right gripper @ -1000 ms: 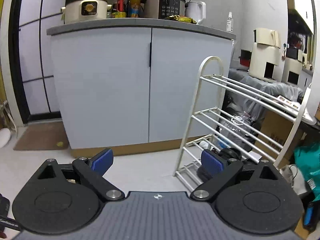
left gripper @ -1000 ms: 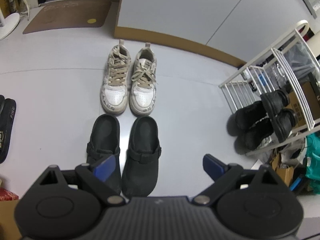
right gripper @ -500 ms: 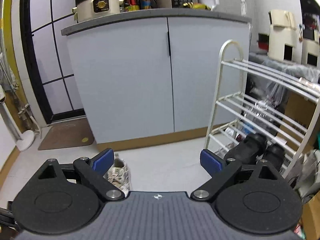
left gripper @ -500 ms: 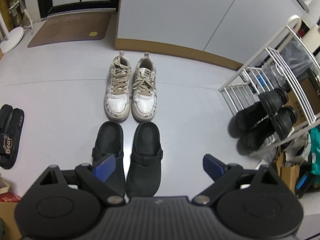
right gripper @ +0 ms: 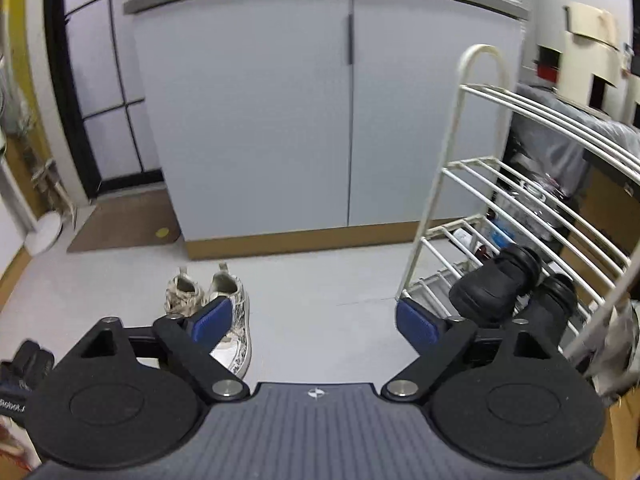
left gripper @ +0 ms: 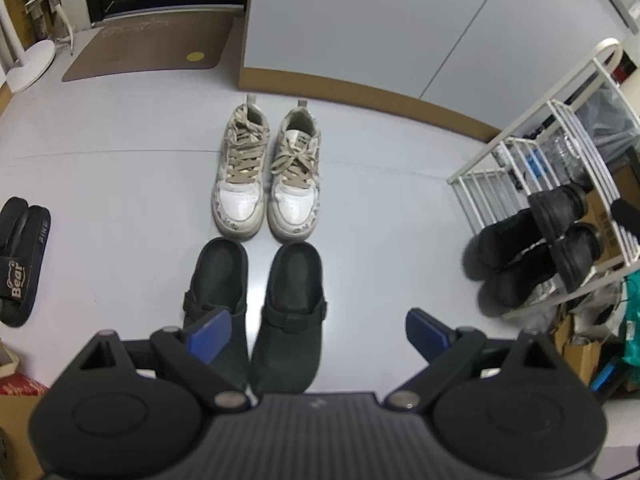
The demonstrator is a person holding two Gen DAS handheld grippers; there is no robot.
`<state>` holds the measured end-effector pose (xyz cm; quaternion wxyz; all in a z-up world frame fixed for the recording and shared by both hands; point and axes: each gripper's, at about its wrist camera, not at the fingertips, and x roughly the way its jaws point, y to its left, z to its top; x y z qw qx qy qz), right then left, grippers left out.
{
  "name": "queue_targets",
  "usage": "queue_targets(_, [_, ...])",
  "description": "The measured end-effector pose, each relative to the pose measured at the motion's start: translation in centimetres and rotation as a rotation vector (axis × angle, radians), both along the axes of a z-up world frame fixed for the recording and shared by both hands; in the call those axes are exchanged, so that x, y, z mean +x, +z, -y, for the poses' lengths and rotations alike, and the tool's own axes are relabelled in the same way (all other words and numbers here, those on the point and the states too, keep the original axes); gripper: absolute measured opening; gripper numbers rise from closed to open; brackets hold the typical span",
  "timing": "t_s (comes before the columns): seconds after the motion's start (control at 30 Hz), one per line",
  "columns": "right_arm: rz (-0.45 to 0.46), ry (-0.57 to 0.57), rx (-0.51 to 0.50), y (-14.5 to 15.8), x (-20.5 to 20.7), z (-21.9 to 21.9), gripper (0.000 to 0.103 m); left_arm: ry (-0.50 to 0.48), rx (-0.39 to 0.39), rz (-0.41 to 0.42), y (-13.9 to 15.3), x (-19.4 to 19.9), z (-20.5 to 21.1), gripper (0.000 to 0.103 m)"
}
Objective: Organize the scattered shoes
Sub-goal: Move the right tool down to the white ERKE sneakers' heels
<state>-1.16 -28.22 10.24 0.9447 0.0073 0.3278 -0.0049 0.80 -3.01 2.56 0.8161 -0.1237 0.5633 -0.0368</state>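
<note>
Shoes lie across the grey floor (left gripper: 120,200) in the left wrist view: dark slides (left gripper: 22,258) at the left edge, white sneakers (left gripper: 267,184) side by side at centre with black clogs (left gripper: 256,308) just below them, and black shoes (left gripper: 536,248) on what seems the lowest tier of the white rack (left gripper: 560,148) at right. Left gripper (left gripper: 318,334) hangs over the clogs, fingers wide apart and empty. Right gripper (right gripper: 314,324), likewise spread and empty, sits low in its frame between the sneakers and the rack.
</note>
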Motion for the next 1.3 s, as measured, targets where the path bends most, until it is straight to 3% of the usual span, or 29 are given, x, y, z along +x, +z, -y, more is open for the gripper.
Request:
queue_targets(0.13, [0.000, 0.012, 0.047, -1.2, 1.5, -0.8, 0.090, 0.030, -0.020, -0.012, -1.5, 2.0, -2.0, 0.096])
queue_targets(0.37, [-0.015, 0.030, 0.000, -3.0, 4.0, -3.4, 0.087, 0.037, -0.026, -0.023, -2.8, 3.5, -4.0, 0.095])
queue_targets(0.7, [-0.040, 0.082, 0.038, -4.6, 6.8, -7.1, 0.087, 0.066, 0.002, 0.001, -2.2, 5.1, -6.2, 0.095])
queue_targets(1.1, [-0.033, 0.125, 0.074, -6.5, 9.2, -9.1, 0.087, 0.153, -0.027, 0.008, -1.3, 6.0, -9.8, 0.095])
queue_targets(1.3, [-0.091, 0.103, 0.141, -8.9, 11.5, -10.3, 0.087, 0.152, -0.015, 0.028, -0.9, 5.9, -10.8, 0.095])
